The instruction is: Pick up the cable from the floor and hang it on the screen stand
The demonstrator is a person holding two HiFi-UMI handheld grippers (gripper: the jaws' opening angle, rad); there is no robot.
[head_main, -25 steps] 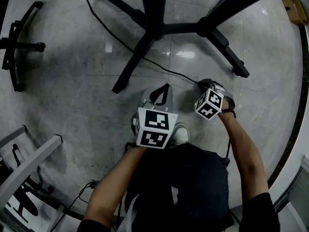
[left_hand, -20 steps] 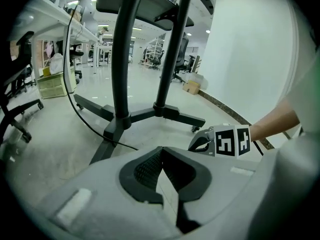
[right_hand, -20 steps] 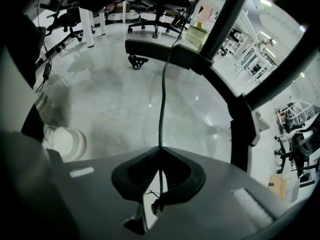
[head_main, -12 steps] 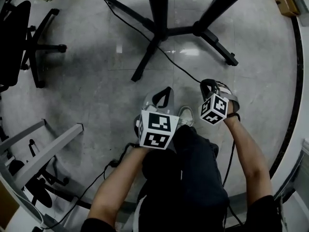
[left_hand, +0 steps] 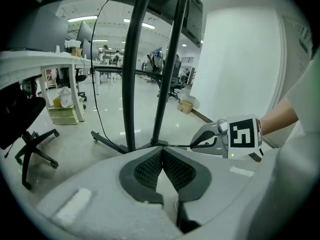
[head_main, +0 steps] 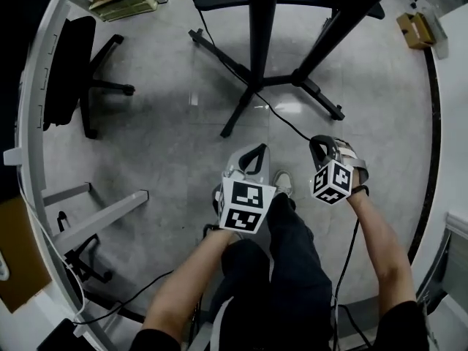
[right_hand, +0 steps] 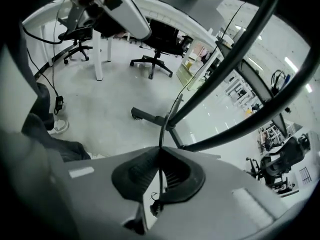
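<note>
The thin black cable runs from the floor past the screen stand's foot up into my right gripper, which is shut on it. In the right gripper view the cable passes straight between the closed pads, and its end dangles behind them. The black screen stand rises just ahead on splayed legs; its slanted poles cross the right gripper view. My left gripper is held beside the right one, shut with nothing in it. It looks at the stand's poles and the right gripper.
A black office chair stands at the left by a curved white desk edge. A grey desk leg lies lower left with another cable. A cardboard box sits at the far right. The person's shoe is below the grippers.
Both grippers have risen from the floor, and the head view has pulled back. The cable has come up with the right gripper. The stand's base looks smaller and farther off.
</note>
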